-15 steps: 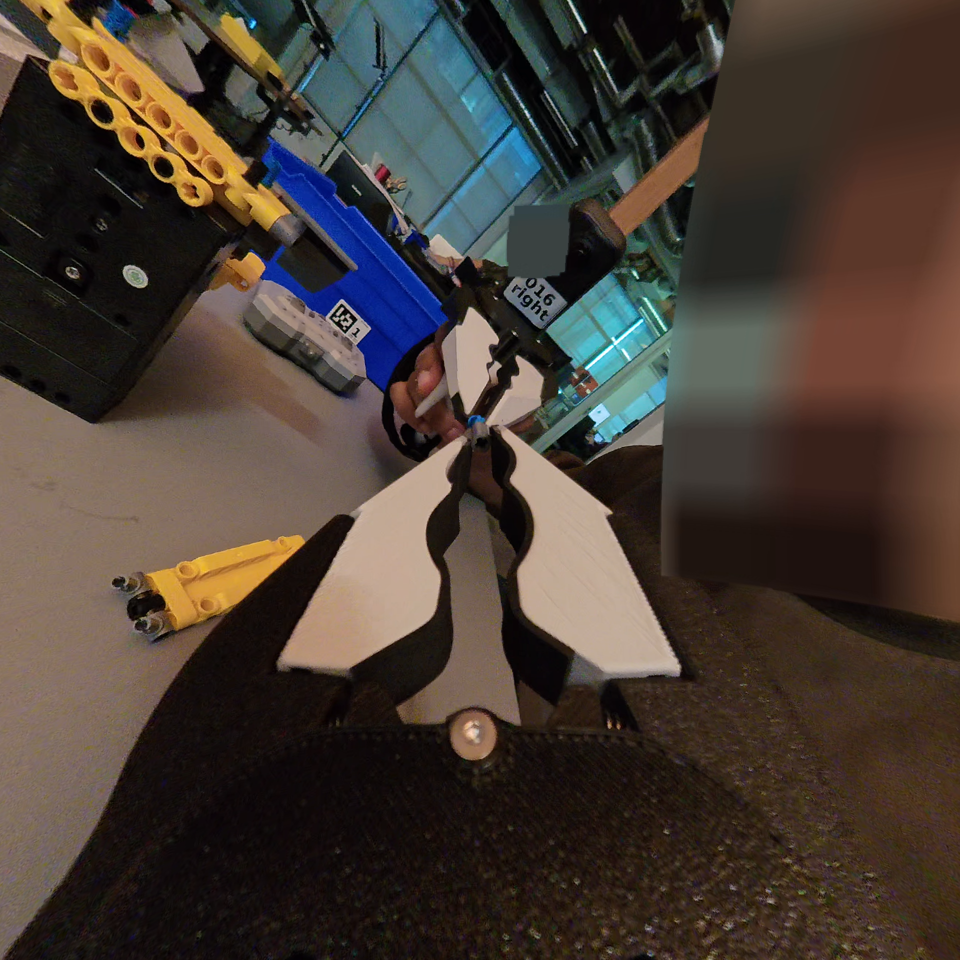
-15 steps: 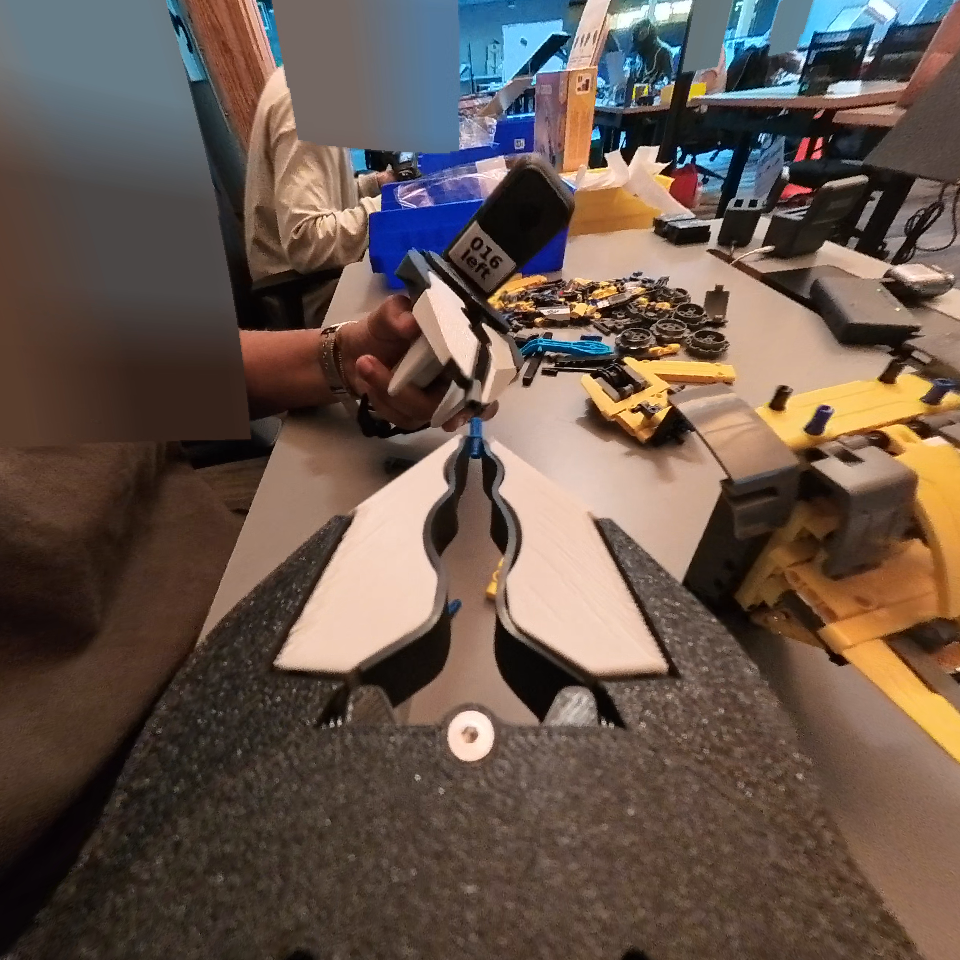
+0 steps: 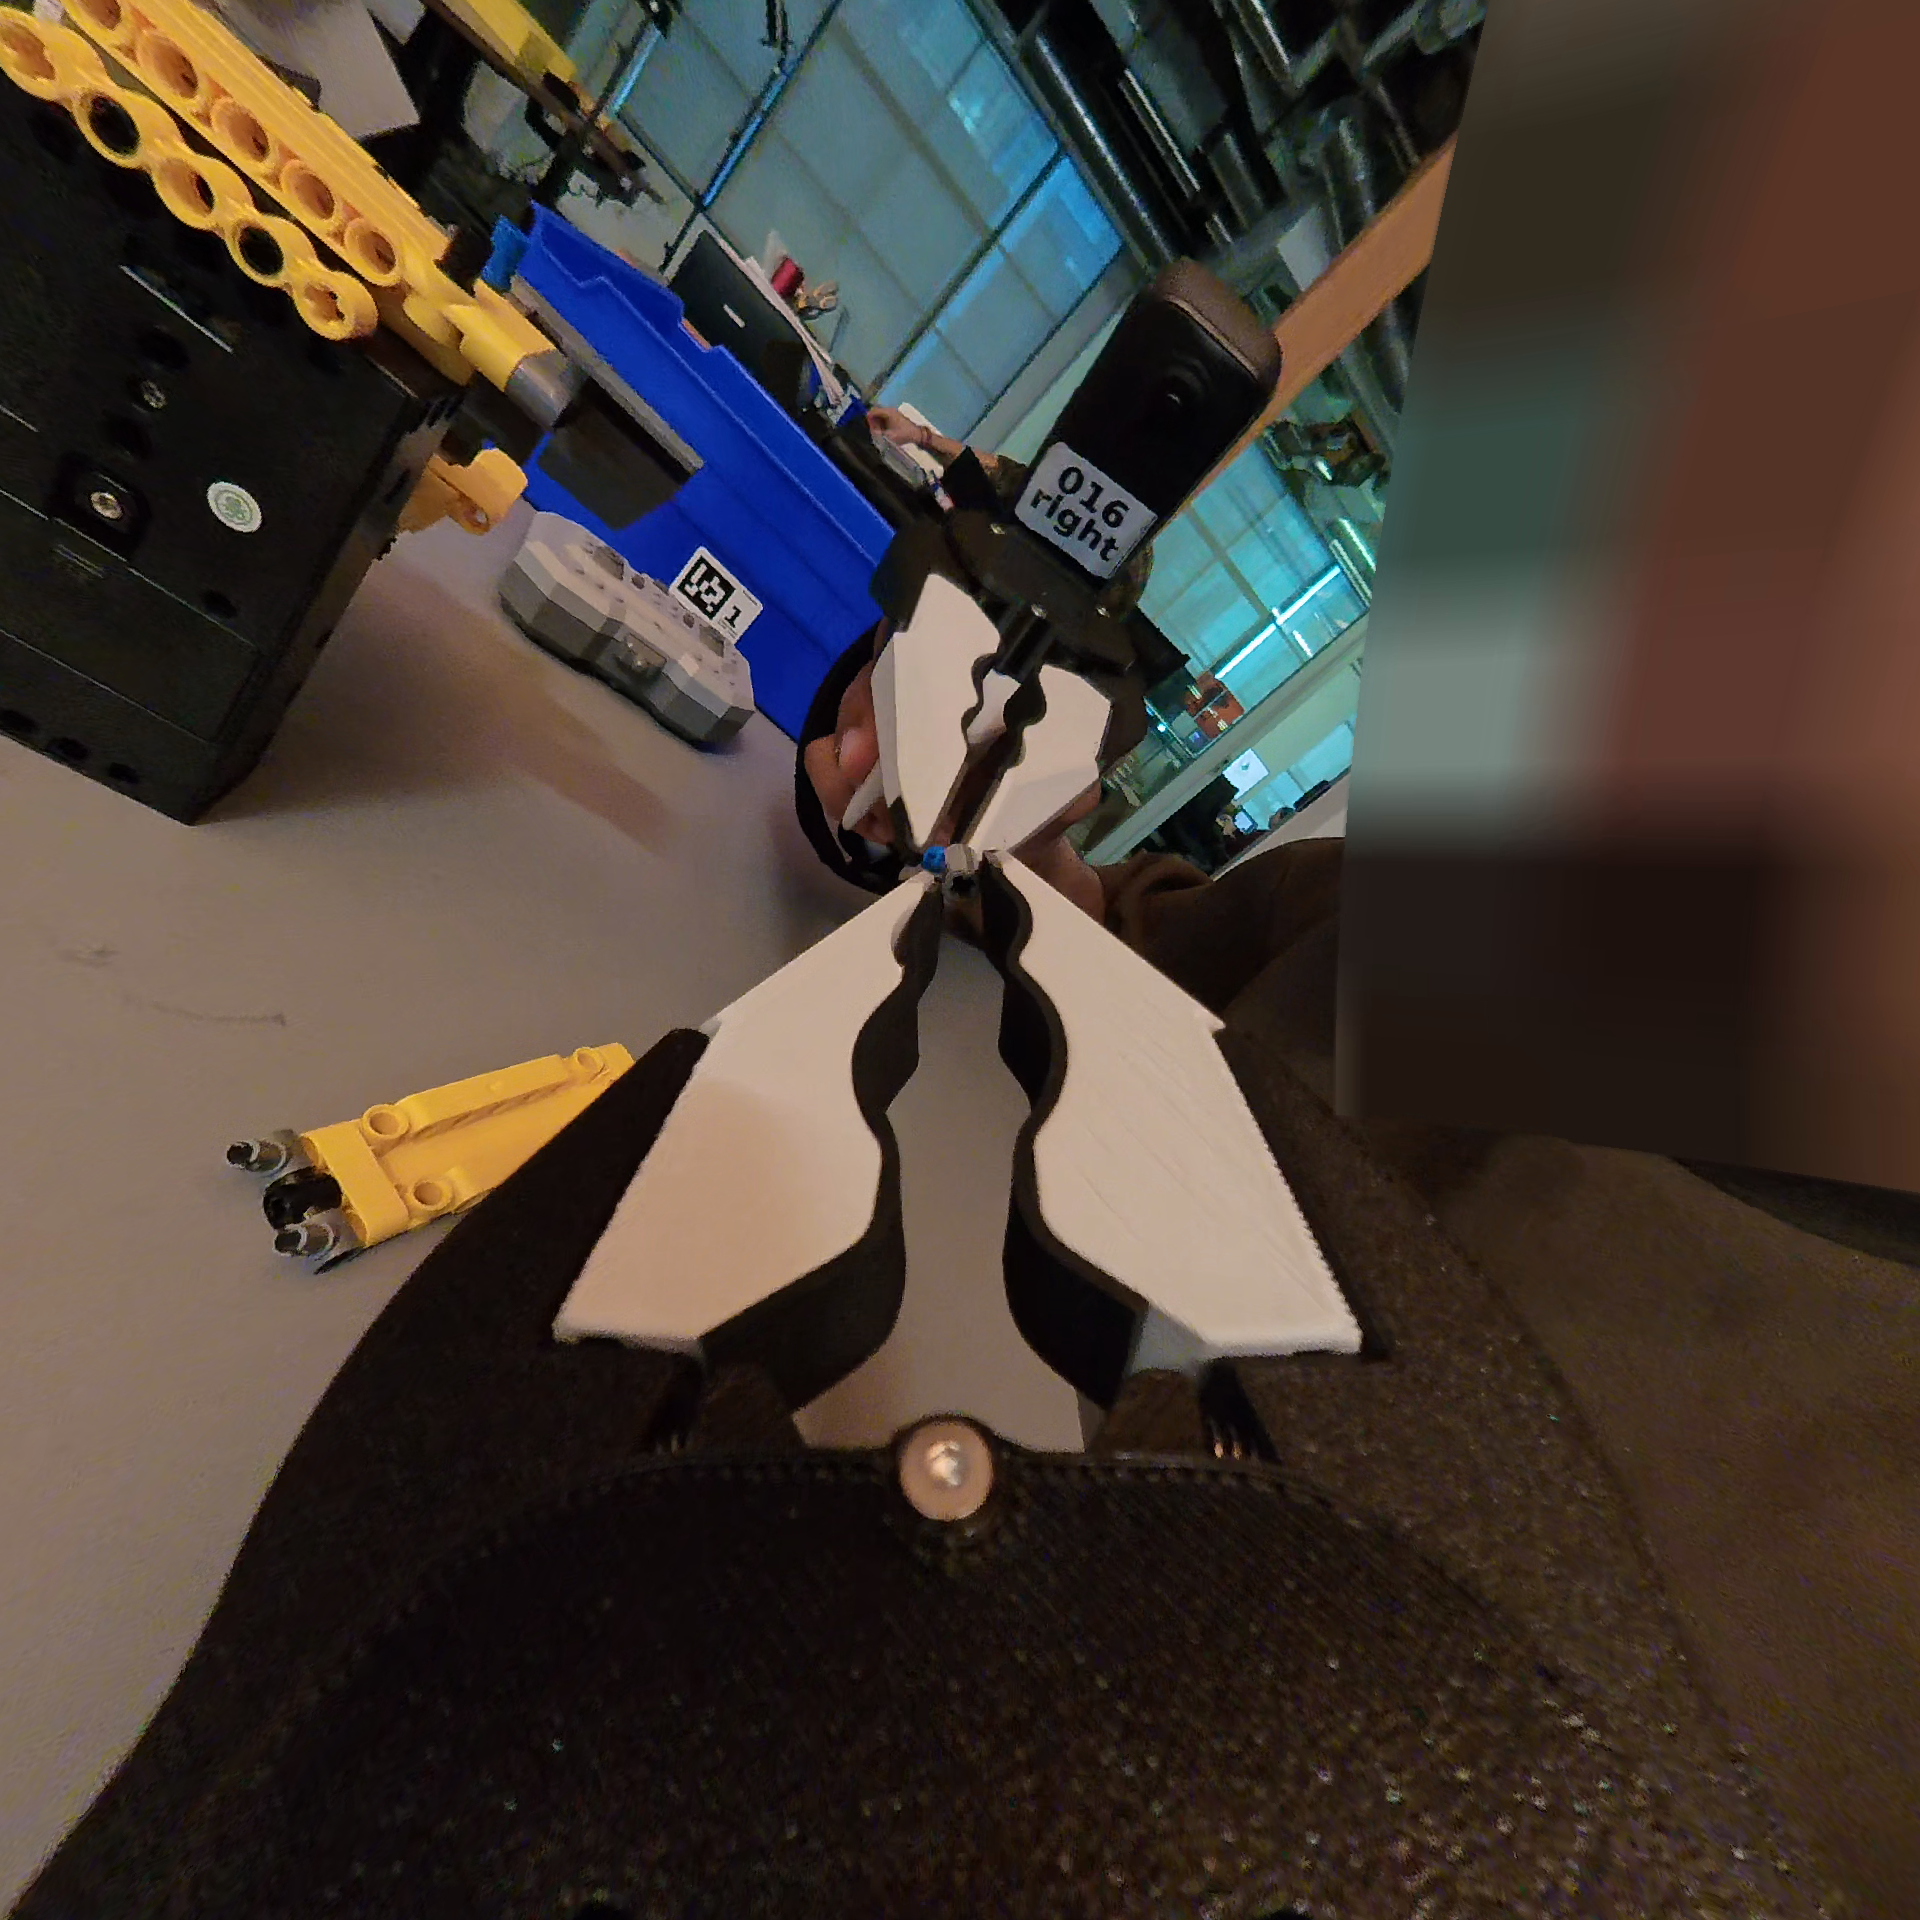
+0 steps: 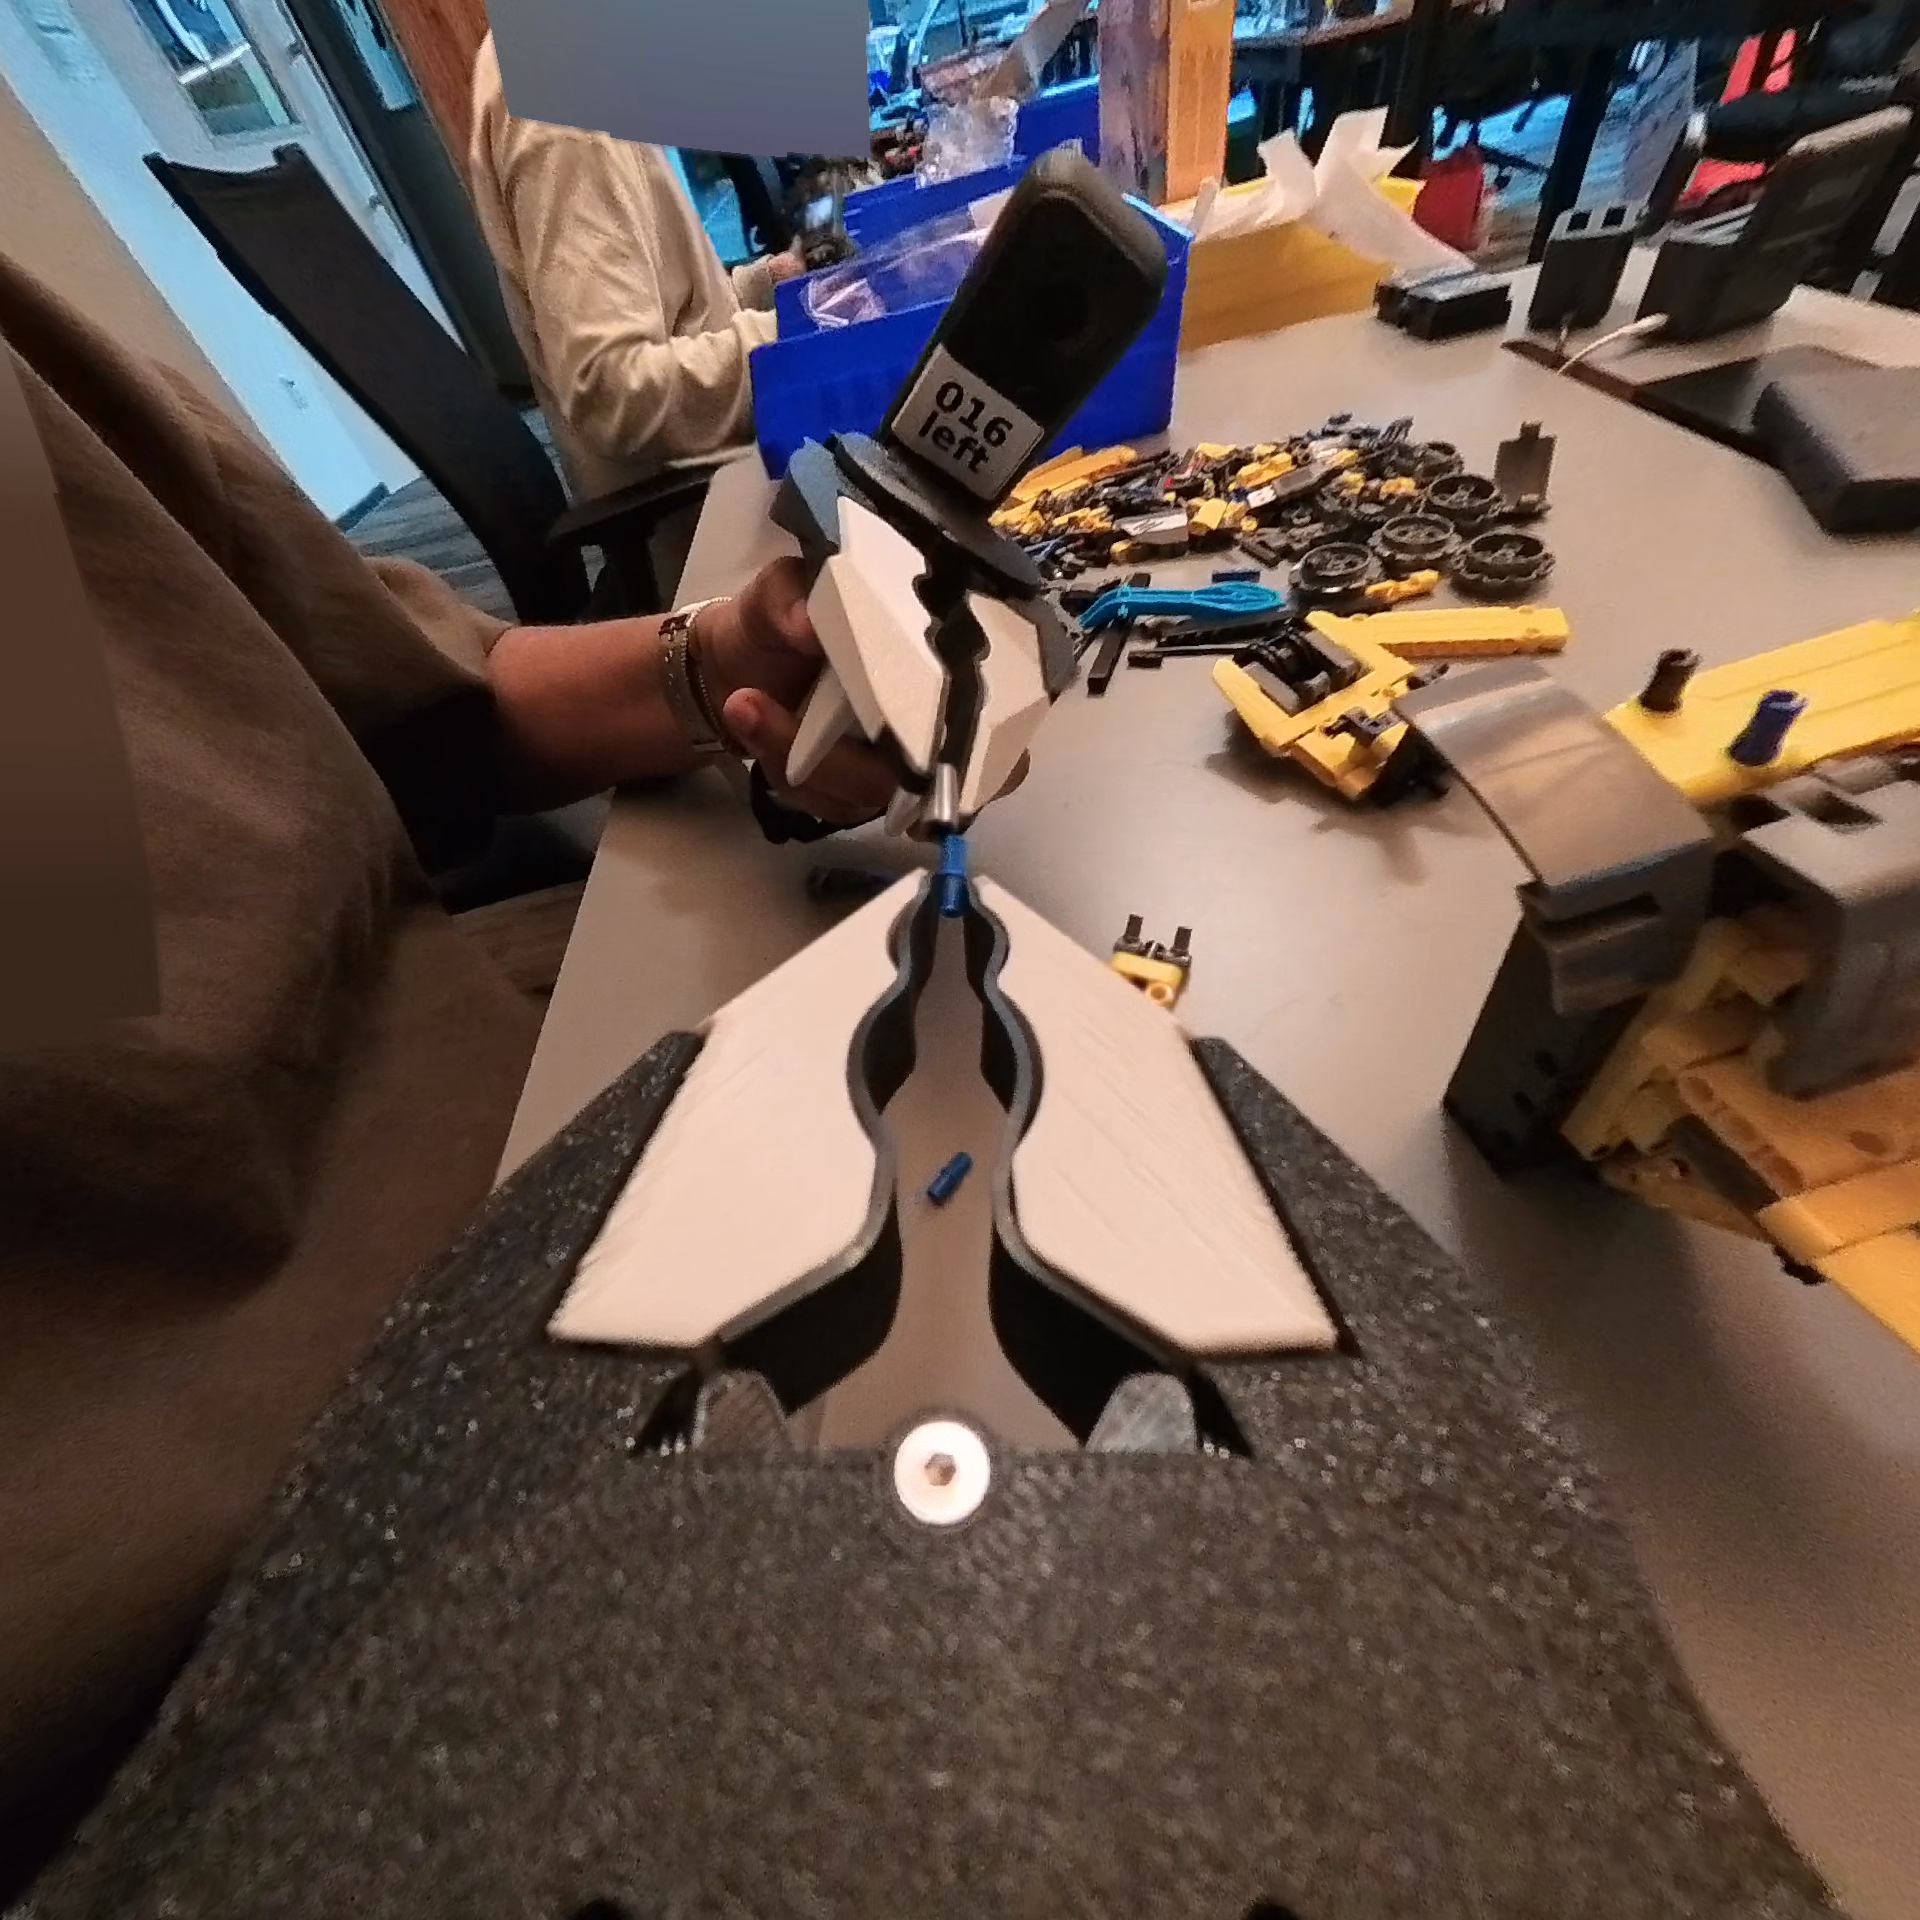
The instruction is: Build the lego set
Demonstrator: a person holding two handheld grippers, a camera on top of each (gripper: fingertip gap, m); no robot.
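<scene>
Left gripper [image 4: 940,805] tilted down, jaws pinching grey sleeve [image 4: 943,802]; right gripper [image 4: 948,891] opposite, jaws pinching blue pin [image 4: 950,883].

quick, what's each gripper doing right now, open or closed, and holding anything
Left gripper: closed on a small grey sleeve.
Right gripper: closed on a small blue pin, tip to tip with the sleeve.

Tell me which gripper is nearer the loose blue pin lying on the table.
Right. The right gripper, shut on a blue pin, hangs directly over the loose blue pin, seen between its fingers. The left gripper, holding a grey sleeve, sits beyond the right's fingertips, farther off.
</scene>
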